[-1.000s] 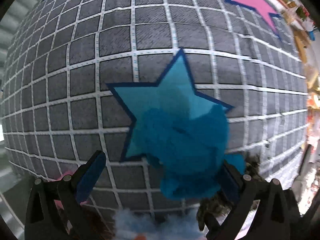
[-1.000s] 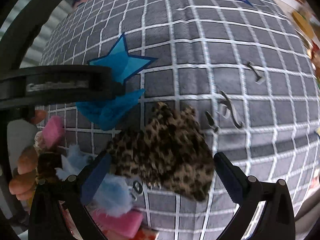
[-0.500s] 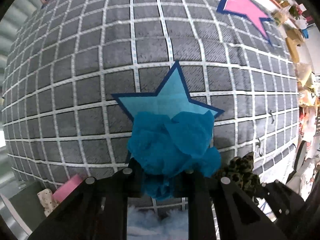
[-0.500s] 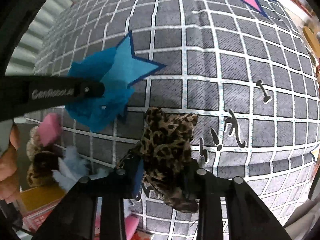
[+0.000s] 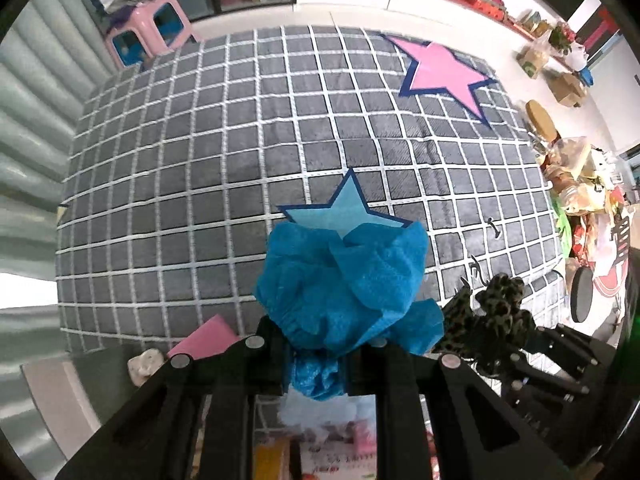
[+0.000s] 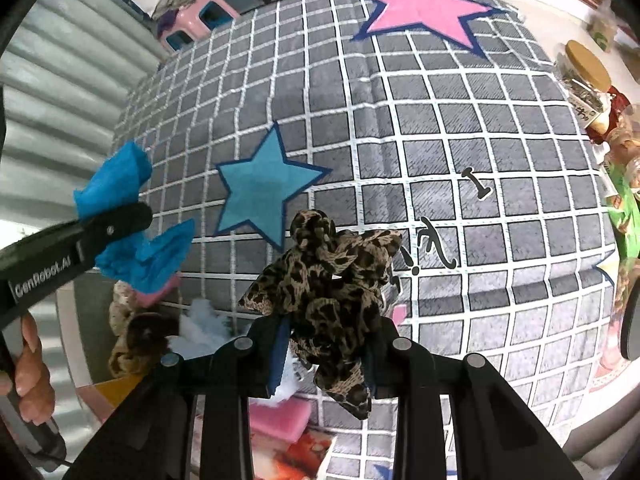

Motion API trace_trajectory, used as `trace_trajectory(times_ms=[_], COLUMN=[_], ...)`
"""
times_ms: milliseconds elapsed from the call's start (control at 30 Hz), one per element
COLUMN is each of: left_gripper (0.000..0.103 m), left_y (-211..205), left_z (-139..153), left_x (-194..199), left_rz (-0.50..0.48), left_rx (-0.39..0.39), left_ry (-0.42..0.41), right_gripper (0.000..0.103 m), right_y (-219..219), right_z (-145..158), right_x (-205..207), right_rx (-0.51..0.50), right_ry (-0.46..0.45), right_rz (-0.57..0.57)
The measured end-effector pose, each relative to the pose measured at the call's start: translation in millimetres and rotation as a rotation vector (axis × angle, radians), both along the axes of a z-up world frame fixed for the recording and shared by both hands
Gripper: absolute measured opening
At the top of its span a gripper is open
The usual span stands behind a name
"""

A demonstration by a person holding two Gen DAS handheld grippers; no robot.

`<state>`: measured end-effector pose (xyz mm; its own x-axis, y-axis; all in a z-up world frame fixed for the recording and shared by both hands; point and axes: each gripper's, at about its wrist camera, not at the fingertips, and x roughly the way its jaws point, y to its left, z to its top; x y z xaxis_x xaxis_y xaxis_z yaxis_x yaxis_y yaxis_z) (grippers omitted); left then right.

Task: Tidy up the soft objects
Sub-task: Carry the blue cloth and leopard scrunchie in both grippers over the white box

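My left gripper [image 5: 318, 356] is shut on a crumpled blue cloth [image 5: 344, 284] and holds it above the grey checked mat [image 5: 200, 208], just in front of the blue star [image 5: 340, 212]. My right gripper [image 6: 326, 344] is shut on a leopard-print scrunchie [image 6: 328, 280], also lifted off the mat. The right wrist view shows the left gripper's finger [image 6: 116, 226] with the blue cloth [image 6: 120, 200] at the left, and the blue star [image 6: 264, 192] beyond. The scrunchie also shows at lower right of the left wrist view [image 5: 492, 312].
A pink star [image 6: 420, 12] lies at the mat's far end. A pile of soft things sits at the near left edge: pink sponge [image 6: 280, 420], pale blue fluff [image 6: 200, 324], brown scrunchie [image 6: 136, 340]. A pink stool [image 5: 148, 32] and cluttered jars [image 6: 584, 80] border the mat.
Both grippers closed from open onto their items, the left on the blue cloth and the right on the leopard scrunchie, then rose well above the mat, so much more of it shows.
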<state>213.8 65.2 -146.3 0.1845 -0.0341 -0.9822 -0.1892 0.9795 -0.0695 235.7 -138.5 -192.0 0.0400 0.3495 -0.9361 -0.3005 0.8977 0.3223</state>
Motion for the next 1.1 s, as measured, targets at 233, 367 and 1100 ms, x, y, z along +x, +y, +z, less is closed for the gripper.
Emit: trace_trajectory(times_ms=[233,367,1100], left_gripper=[0.019,0.019,0.019], left_y=[-0.3,3.2,82.6], left_z=[26.8,42.4,94.1], left_x=[-38.3,-62.6,-202.4], left_rz=[0.015,0.017,0.157], left_rx=[0.011,0.007,0.019], left_ry=[-0.070,-0.098,-0.184], right_gripper=[0.032,0.032,0.032], right_y=[4.0,10.1,97.4], right_z=[33.5,48.4,119.4], right_x=[-25.2,-43.6,-165.8], right_rx=[0.021,0.022,0.076], right_ry=[-0.048,-0.074,-0.166], right_rz=[-0.008,-0.007,0.146])
